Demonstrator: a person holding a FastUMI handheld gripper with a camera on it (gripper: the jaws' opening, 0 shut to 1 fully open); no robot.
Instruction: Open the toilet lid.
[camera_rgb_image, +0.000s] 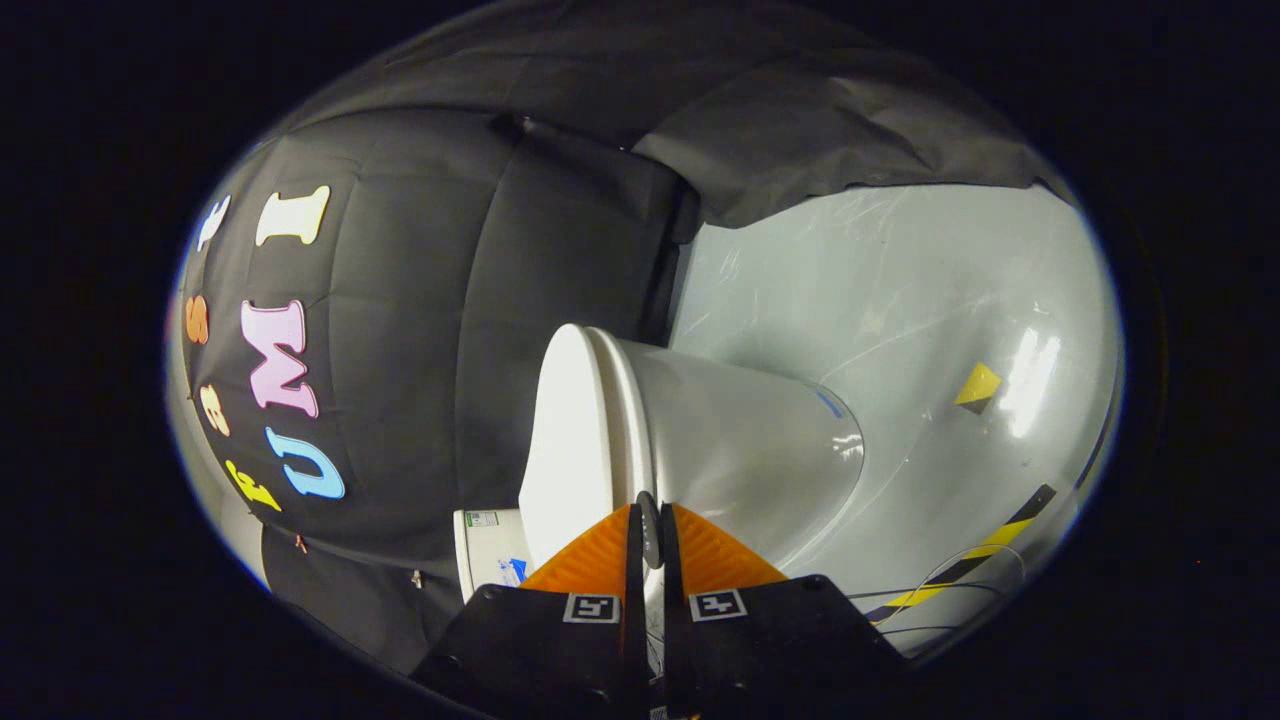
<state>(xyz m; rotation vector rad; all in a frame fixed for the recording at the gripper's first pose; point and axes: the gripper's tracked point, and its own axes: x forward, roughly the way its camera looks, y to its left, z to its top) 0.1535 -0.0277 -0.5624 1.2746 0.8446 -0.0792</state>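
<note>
- One toilet (740, 440) stands just ahead of the claw (650, 520), rolled sideways in the gripper view; its lid (565, 440) lies flat on the bowl, so I judge the opening not yet done.
- One claw, its fingers (600, 565) drawn narrow with a slim gap, gripping nothing.
- Two striped tape marks on the floor (900, 290).
</note>
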